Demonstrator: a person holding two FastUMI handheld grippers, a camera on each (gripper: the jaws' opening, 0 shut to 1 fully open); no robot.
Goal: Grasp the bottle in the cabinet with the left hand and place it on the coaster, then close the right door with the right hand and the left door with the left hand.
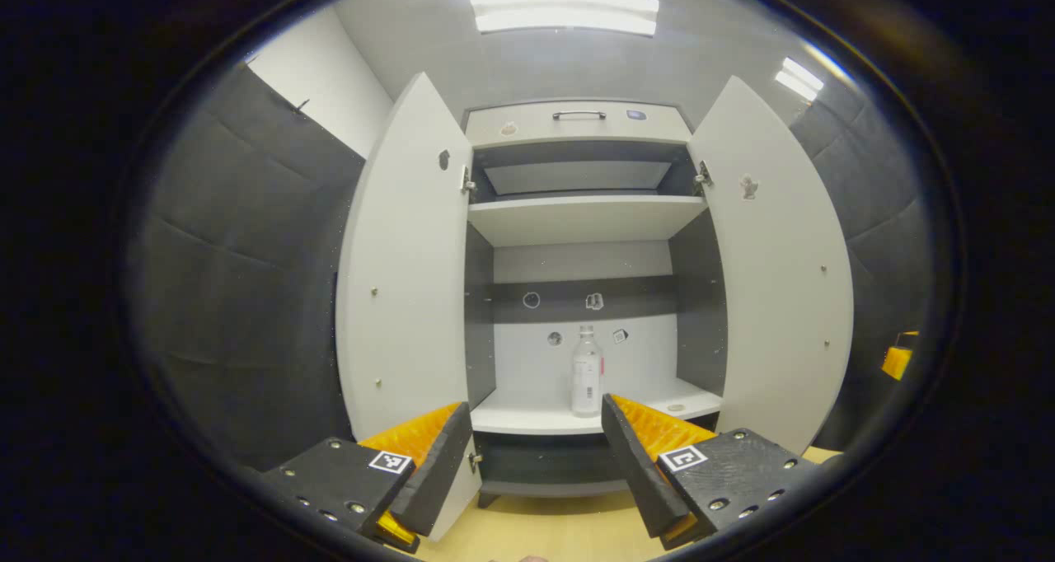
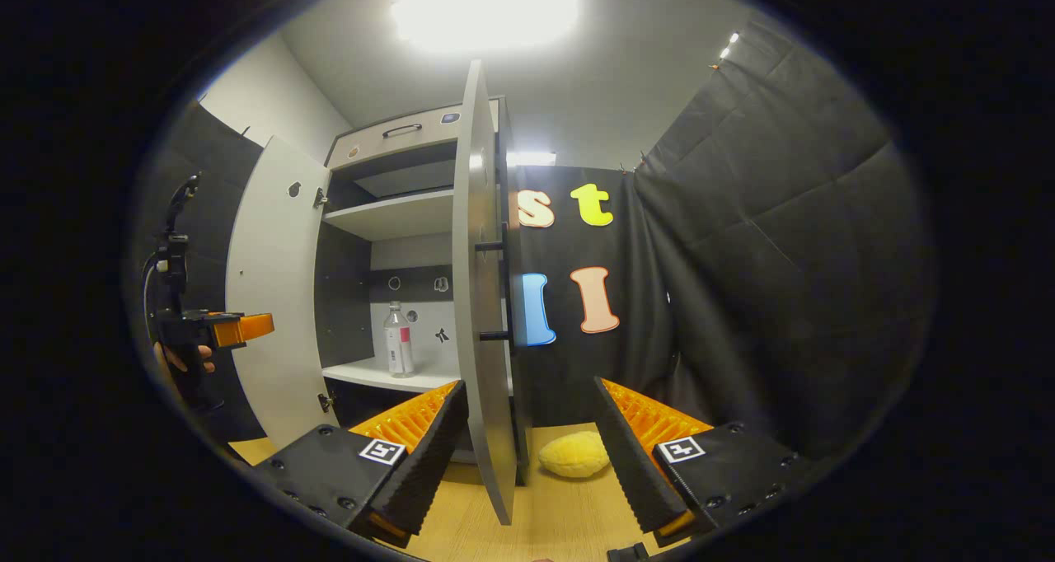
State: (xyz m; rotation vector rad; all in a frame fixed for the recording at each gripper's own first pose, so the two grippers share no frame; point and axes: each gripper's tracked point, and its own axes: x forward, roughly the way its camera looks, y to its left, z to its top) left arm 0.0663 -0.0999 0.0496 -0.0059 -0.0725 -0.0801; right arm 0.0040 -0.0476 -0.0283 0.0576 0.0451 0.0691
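- Left gripper point(image 1: 536, 455) held wide open, empty, aimed into the cabinet point(image 1: 577, 125) from out front, well short of the shelf; seen also in the right gripper view at 9 o'clock, gripped by a hand point(image 2: 183, 362).
- Right gripper point(image 2: 532, 442) likewise spread open, holding nothing, straddling the edge of the right door point(image 2: 478, 298).
- Bottle point(image 1: 586, 371) stood upright on the lower shelf point(image 1: 527, 418), near centre, at roughly 6 o'clock of the cabinet opening, framed between the left gripper's fingers but well apart from them.
- Judged light: clear plastic, slim and cylindrical, white cap, printed label round the lower body; liquid level not readable.
- Likely smooth and a little slippery, with walls that would dent under a hard squeeze; tall and narrow, so easily tipped by a nudge.
- Best taken across the mid-body, about label height, below the tapering shoulder.
- Both doors point(image 1: 404, 273) swung fully out, flat matte panels in pale grey; dark bar handle at 3 o'clock of the right door's edge.
- Cabinet interior dark-walled, pale-shelved, small stickers on the back panel.
- Pale wood worktop point(image 2: 560, 496) below; soft yellow rounded lump point(image 2: 574, 453) resting on it.
- Small round disc point(image 1: 676, 408) on the shelf at 3 o'clock of the bottle, too small to identify.
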